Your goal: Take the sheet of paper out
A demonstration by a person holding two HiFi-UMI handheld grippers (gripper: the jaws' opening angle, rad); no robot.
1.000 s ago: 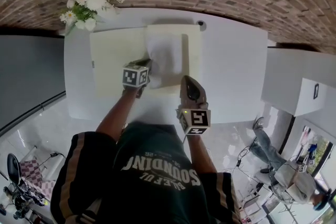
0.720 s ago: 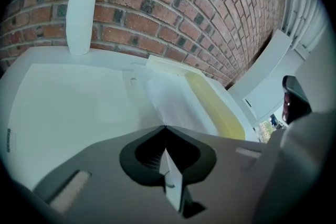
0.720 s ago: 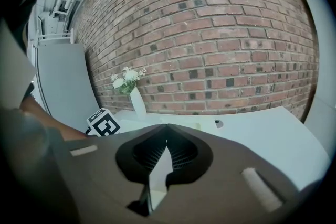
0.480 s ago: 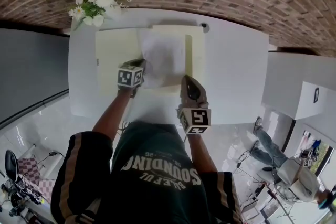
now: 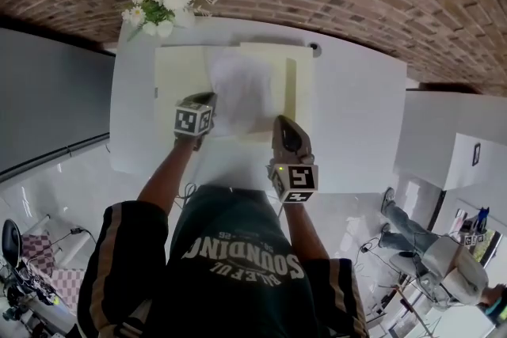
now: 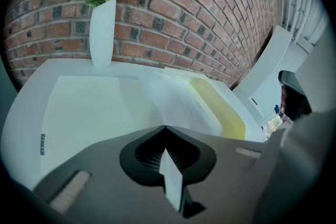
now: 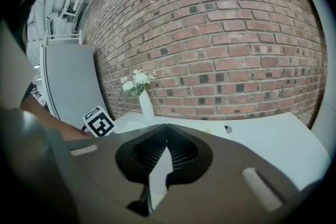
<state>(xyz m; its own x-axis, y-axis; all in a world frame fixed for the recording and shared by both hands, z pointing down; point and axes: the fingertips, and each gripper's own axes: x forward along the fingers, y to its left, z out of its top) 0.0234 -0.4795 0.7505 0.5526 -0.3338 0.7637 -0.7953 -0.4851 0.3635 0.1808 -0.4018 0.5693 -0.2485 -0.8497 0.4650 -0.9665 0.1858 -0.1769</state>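
One change stands out: the left tongs (image 6: 165,127), clamped on the near corner of the sheet of paper (image 5: 242,87), have drawn it leftward across the open cream folder (image 5: 178,75) on the table (image 5: 356,107). It looks nearly free, though it lies over the folder yet. Beside them the right tongs (image 7: 167,125) are closed with nothing between; their own body hides whether they touch the folder's near edge.
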